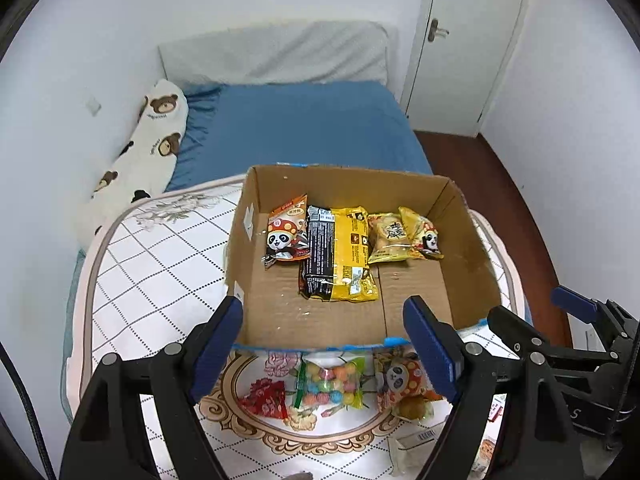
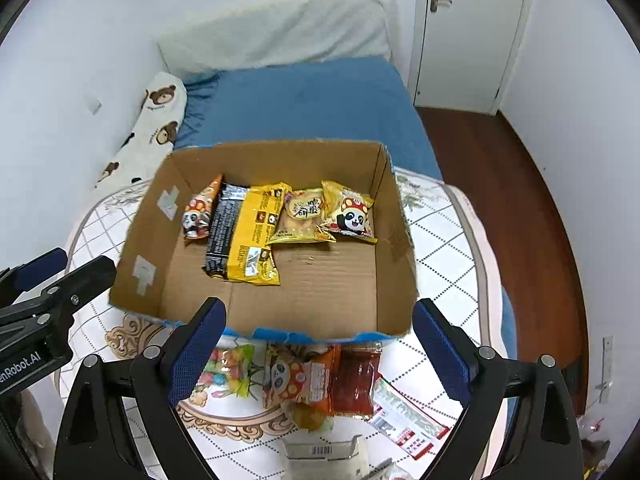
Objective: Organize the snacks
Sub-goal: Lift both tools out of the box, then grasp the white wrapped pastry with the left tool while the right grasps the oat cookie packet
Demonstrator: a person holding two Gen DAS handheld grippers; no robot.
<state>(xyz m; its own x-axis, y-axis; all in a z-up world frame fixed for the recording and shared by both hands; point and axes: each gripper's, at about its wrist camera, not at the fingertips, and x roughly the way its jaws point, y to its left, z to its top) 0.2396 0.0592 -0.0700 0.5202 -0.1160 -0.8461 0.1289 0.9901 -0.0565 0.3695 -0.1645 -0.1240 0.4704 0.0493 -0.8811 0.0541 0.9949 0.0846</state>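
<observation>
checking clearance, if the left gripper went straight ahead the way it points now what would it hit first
Most likely the near wall of the cardboard box, which sits between the open fingers of the left gripper. Depth is unclear; aimed lower, it could meet the candy bag first.

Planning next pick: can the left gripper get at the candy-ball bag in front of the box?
Probably yes. The left gripper is open, and the candy-ball bag lies uncovered between its jaws, outside the cardboard box. A panda snack packet sits close beside it, which could get nudged.

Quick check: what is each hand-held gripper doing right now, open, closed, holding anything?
Left hand-held gripper: open, holding nothing.
Right hand-held gripper: open, holding nothing.
</observation>
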